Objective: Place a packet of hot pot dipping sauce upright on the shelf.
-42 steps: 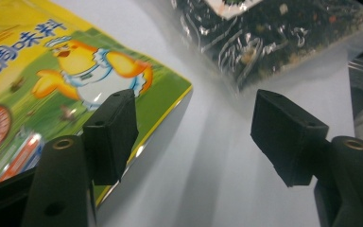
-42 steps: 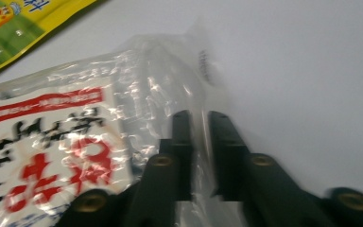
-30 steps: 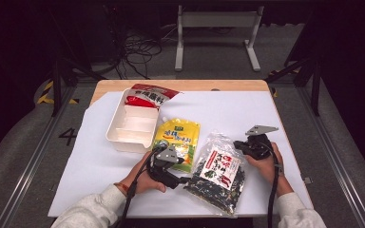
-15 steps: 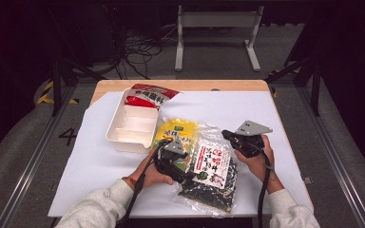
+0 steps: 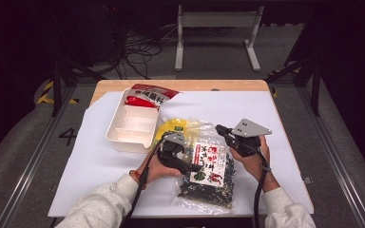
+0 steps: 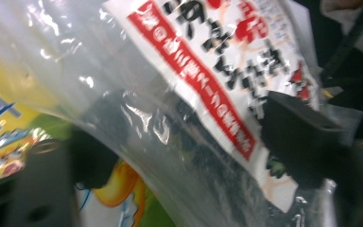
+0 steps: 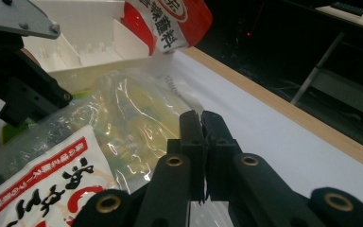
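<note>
Both hands have moved inward: left tool (image 5: 193,167) straddles the clear dark-seaweed bag (image 5: 209,175), jaws wide; right tool (image 5: 220,129) pressed closed, empty.

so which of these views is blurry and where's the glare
Left gripper view: soft with motion blur, white glare streaks across the clear seaweed bag. Right gripper view: sharper, the shut right gripper crisp, glare on the yellow bag. High view: table brightly lit, surroundings dark.

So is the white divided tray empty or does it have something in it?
Mostly empty: the white tray's near compartments show bare in the high view. Only the red packet lies over its far end.
</note>
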`<state>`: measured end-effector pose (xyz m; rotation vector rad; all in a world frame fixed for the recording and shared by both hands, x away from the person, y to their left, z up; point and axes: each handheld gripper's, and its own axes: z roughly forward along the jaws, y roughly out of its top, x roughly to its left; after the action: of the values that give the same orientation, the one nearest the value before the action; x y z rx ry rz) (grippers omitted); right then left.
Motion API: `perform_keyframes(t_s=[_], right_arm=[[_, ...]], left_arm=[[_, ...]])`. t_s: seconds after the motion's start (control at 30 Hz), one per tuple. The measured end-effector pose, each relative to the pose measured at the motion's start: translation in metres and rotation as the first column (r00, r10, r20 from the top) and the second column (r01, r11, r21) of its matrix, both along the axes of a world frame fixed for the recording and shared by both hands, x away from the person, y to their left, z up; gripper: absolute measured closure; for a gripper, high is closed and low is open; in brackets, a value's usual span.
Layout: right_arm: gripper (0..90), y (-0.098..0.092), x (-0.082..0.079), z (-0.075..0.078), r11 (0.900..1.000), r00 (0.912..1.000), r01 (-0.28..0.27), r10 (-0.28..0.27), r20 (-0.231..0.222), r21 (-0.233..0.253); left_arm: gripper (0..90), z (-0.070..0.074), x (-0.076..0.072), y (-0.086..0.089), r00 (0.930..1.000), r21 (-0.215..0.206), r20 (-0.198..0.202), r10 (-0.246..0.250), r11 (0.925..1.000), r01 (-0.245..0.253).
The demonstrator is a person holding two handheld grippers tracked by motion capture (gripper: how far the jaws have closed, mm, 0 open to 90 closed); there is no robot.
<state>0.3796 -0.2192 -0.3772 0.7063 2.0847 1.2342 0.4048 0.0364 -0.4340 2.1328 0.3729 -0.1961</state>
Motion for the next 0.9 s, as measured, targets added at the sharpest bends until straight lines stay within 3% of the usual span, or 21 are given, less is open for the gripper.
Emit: perform_keyframes(t_s=[0.07,0.1,0.13,0.3,0.43,0.5,0.53,0.67,0.77,0.83,0.9], right_arm=[[87.4,-0.002,0.0,0.002,1.0,1.0,-0.004,0.004,-0.002,0.015],[87.1,-0.003,0.0,0.003,1.0,0.9999,-0.01,0.01,-0.004,0.027],[86.6,-0.005,0.0,0.003,0.999,0.9998,-0.017,0.017,-0.007,0.049],[80.6,-0.005,-0.003,0.007,0.998,0.9999,-0.007,0.007,0.008,0.068],[54.6,-0.006,-0.007,0.014,0.995,0.9994,0.025,-0.027,0.019,0.099],[41.4,-0.011,-0.012,0.022,0.99,0.9991,0.029,-0.033,0.026,0.136],[41.4,-0.011,-0.012,0.022,0.99,0.9991,0.029,-0.033,0.026,0.136],[31.8,-0.025,-0.029,0.039,0.984,0.9977,0.01,-0.021,0.064,0.179],[29.3,-0.036,-0.041,0.045,0.98,0.9977,-0.014,0.001,0.067,0.198],[29.0,-0.046,-0.047,0.043,0.974,0.9982,-0.012,-0.001,0.059,0.228],[27.1,-0.058,-0.049,0.036,0.971,0.9997,-0.015,0.01,0.021,0.237]], left_arm=[[49.1,0.002,0.003,0.006,1.0,-0.037,-0.003,-0.005,0.9993,0.005],[53.5,0.002,0.004,0.009,0.9996,-0.068,-0.028,-0.001,0.9977,0.0],[58.1,0.002,0.005,0.01,0.9995,-0.073,-0.031,0.0,0.9973,-0.003],[70.0,0.006,0.002,0.014,0.9997,-0.12,-0.022,0.013,0.9926,-0.016],[74.2,0.017,-0.004,0.018,0.9995,-0.162,0.009,0.029,0.9865,-0.027],[76.0,0.024,-0.006,0.024,0.9982,-0.192,0.036,0.047,0.9807,-0.04],[77.0,0.024,-0.006,0.024,0.9982,-0.192,0.036,0.047,0.9807,-0.04],[78.5,0.039,-0.012,0.034,0.9975,-0.26,0.062,0.036,0.9655,-0.018],[79.4,0.046,-0.019,0.037,0.997,-0.288,0.074,0.021,0.9575,0.001],[79.7,0.051,-0.022,0.038,0.9951,-0.293,0.097,0.016,0.9562,0.014],[79.9,0.056,-0.025,0.042,0.9919,-0.308,0.121,0.037,0.9515,0.002]])
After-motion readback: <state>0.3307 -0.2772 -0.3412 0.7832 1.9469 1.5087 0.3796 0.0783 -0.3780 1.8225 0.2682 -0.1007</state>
